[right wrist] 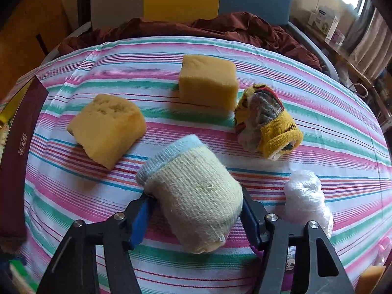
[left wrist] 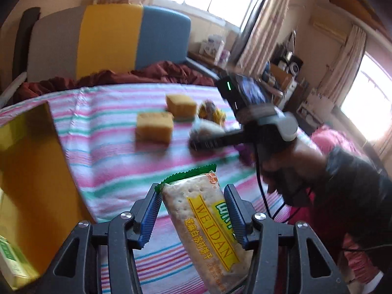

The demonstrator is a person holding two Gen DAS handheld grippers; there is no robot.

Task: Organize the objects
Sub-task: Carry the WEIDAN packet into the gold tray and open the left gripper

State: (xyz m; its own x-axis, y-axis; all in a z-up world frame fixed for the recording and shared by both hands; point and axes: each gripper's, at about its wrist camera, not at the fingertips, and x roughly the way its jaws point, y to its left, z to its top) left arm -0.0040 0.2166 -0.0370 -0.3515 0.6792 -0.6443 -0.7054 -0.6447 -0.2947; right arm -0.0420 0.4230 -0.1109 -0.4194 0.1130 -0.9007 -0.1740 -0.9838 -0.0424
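Note:
My left gripper (left wrist: 192,194) is shut on a WEIDAN cracker packet (left wrist: 205,227) with a green crimped end, held above the striped cloth (left wrist: 110,161). My right gripper (right wrist: 196,202) is shut on a rolled cream sock with a light blue cuff (right wrist: 193,196), low over the cloth (right wrist: 318,132); it shows blurred in the left wrist view (left wrist: 208,132). Two yellow sponges (right wrist: 107,128) (right wrist: 208,83) lie beyond it. A rolled yellow patterned sock (right wrist: 267,120) lies to the right. A white plastic-wrapped bundle (right wrist: 306,201) lies beside the right finger.
A yellow open box (left wrist: 31,171) stands at the left of the table, dark red outside (right wrist: 19,147). A green and white carton (left wrist: 9,257) lies at its foot. A dark red blanket (right wrist: 196,27) and a grey, yellow and blue chair back (left wrist: 110,36) are behind the table.

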